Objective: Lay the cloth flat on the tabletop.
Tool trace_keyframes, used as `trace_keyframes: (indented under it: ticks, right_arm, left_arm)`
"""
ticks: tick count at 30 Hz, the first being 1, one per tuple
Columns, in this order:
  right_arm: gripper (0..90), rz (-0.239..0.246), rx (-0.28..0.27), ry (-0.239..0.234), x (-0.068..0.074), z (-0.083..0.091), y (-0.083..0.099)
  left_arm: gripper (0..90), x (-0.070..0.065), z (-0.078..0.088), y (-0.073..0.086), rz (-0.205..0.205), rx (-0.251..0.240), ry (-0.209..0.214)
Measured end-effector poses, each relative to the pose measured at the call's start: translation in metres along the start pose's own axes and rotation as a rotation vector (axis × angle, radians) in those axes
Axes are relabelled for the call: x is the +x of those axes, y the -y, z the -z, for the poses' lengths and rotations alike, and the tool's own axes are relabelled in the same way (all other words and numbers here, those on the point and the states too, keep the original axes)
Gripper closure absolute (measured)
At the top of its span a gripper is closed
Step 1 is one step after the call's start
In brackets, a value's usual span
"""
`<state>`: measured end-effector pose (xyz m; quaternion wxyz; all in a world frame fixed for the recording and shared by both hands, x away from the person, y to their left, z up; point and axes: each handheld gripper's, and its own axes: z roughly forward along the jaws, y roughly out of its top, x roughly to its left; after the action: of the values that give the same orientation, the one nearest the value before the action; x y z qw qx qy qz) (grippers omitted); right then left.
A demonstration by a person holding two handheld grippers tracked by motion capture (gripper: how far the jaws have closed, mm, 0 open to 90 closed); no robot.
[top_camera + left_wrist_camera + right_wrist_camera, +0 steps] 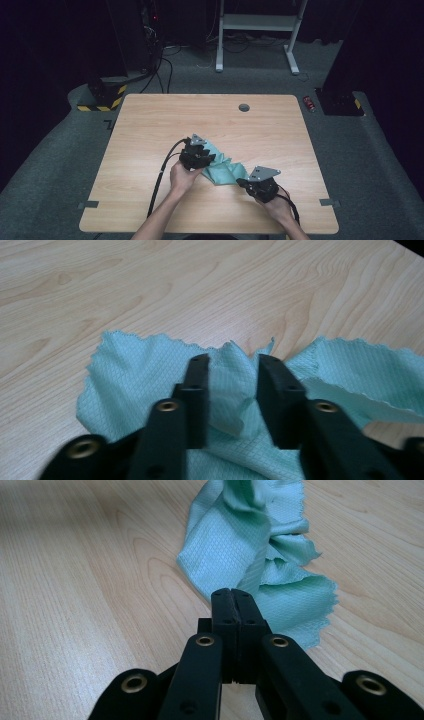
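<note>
Both forearms reach in as my left hand-held gripper (232,367) straddles the crumpled teal cloth (223,168) mid-worktop (150,120), jaws parted, and my right hand-held gripper (233,596), jaws together, should pinch only an edge.

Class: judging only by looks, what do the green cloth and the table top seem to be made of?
Cloth: likely thin woven microfibre, matte; fine diamond grid, pinked edges, soft folds. Table: pale wood-look top, probably laminate, smooth; printed-looking grain, low sheen.

high view overlooks table (150,125); gripper views sit close, sharing cloth (130,375).
</note>
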<state>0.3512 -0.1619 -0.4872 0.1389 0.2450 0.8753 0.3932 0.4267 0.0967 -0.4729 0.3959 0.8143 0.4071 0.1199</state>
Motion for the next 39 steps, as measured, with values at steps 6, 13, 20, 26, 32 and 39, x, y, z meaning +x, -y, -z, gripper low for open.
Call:
trace_keyframes:
  ticks: [6, 13, 20, 26, 32, 39]
  right_arm:
    - [89.8, -0.007, 0.003, 0.002, -0.001, -0.001, 0.003]
    - [89.8, -0.004, 0.001, 0.004, -0.001, -0.002, 0.004]
    - [89.8, -0.004, 0.004, 0.007, -0.001, -0.003, 0.002]
    - [89.8, -0.009, 0.001, 0.007, -0.002, 0.000, 0.003]
    - [89.7, -0.016, -0.005, -0.002, 0.001, 0.002, 0.010]
    - [89.6, -0.012, -0.011, -0.014, 0.003, 0.004, 0.013]
  left_arm:
    - [89.9, 0.001, 0.004, 0.001, -0.043, 0.030, -0.003]
    - [79.7, 0.000, 0.014, 0.004, -0.044, -0.013, -0.005]
    - [58.6, 0.000, 0.001, 0.001, -0.039, 0.031, -0.042]
    - [86.4, -0.006, -0.006, 0.002, -0.109, 0.093, -0.068]
    - [88.6, -0.010, 0.012, 0.008, -0.122, 0.073, -0.057]
    - [88.6, -0.010, 0.039, 0.027, -0.095, 0.037, -0.015]
